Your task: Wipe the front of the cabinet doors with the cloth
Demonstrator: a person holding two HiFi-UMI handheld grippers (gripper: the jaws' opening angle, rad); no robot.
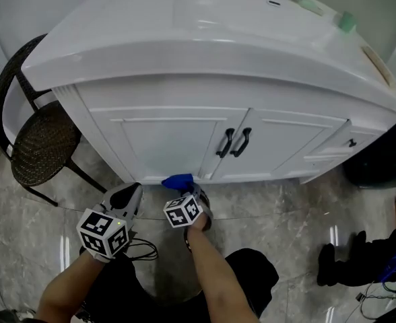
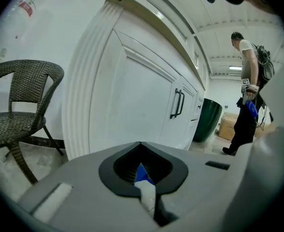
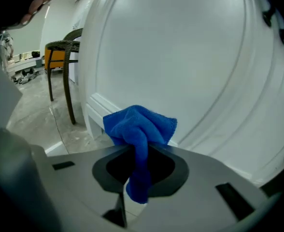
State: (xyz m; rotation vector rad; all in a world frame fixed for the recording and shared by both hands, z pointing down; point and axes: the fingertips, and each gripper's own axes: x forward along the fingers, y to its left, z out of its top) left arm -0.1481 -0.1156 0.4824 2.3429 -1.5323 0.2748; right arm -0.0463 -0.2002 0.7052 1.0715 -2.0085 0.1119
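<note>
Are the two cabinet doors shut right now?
Shut. In the head view both cabinet doors lie flush with each other, their handles side by side, no gap showing.

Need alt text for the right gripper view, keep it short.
The right gripper, jaws shut on a bunched blue cloth, points at the lower part of a white cabinet door. A dark wicker chair stands on the floor at the left.

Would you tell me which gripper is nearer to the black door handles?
The right. The right gripper, holding the cloth, sits low, below and left of the handles; the left gripper is farther left, toward the chair.
</note>
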